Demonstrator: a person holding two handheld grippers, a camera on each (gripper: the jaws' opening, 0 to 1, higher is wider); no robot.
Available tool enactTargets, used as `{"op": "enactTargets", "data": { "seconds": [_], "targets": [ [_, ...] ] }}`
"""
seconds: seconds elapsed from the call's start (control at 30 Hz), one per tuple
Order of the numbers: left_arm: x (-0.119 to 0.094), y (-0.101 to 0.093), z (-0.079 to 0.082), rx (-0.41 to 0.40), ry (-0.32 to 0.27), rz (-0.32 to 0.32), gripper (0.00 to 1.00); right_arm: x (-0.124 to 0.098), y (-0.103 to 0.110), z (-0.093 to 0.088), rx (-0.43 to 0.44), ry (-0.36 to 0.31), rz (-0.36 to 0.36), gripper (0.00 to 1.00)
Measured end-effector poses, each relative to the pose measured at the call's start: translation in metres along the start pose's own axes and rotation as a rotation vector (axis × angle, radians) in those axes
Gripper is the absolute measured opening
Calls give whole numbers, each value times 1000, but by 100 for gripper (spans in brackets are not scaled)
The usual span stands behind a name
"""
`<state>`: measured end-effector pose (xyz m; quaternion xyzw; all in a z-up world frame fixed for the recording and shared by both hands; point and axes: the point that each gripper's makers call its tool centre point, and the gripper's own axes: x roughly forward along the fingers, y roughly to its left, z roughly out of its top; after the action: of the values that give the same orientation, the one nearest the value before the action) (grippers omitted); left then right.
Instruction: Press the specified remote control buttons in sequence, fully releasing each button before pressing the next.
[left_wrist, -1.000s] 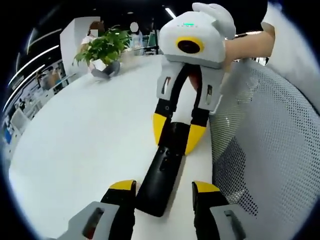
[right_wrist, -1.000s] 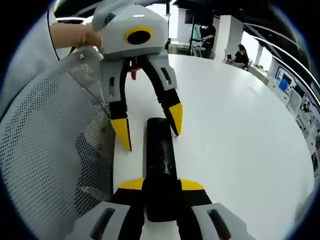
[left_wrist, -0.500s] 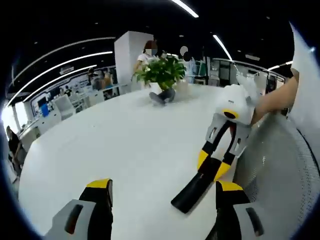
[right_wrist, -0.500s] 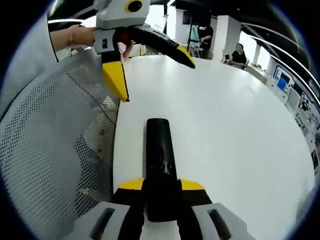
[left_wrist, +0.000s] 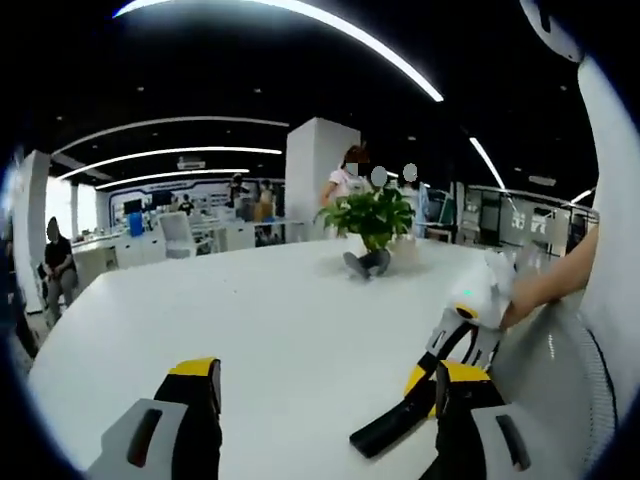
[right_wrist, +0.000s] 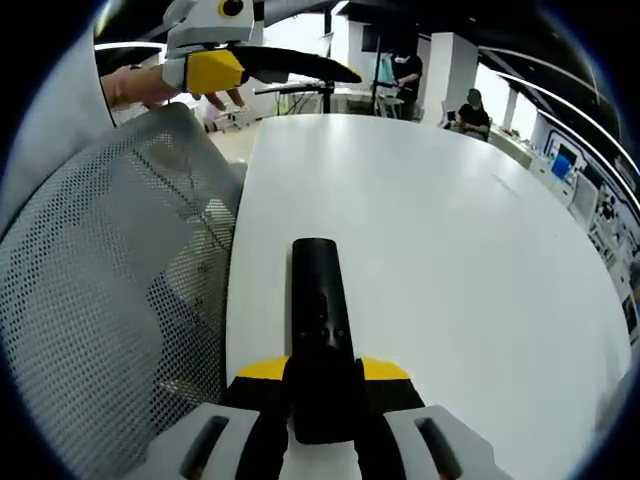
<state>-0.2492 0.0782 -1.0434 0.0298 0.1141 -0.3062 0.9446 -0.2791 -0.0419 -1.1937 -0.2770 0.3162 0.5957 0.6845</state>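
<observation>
One claw grips remote.

A broad white table carries a black remote lying flat near its edge beside a mesh chair back. A potted plant stands farther across it.

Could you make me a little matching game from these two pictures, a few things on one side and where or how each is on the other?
Things:
1. remote control
2. potted plant
3. left gripper
4. mesh chair back

States:
A. green, standing far across the white table
B. raised in the air, jaws open
C. black, clamped by the right gripper
D. grey, beside the table's edge

Pairs: 1-C, 2-A, 3-B, 4-D
</observation>
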Motion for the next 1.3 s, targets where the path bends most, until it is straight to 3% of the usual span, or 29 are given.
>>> {"op": "enactTargets", "data": {
  "seconds": [0.1,0.23,0.53,0.9,1.0,1.3],
  "targets": [
    [-7,8,7,-50,-67,57,96,0,0,0,2,1,-2,22],
    [-16,15,12,-57,-117,117,100,0,0,0,2,1,-2,22],
    [-26,33,12,-33,-135,244,100,0,0,0,9,2,-8,22],
    [-32,45,8,19,-113,321,100,2,-1,2,14,54,-27,22],
    [-35,46,15,21,-155,328,100,2,-3,2,10,70,-31,21],
    [-39,49,20,-9,-194,333,100,4,-26,5,-16,113,-24,21]
  ]
}}
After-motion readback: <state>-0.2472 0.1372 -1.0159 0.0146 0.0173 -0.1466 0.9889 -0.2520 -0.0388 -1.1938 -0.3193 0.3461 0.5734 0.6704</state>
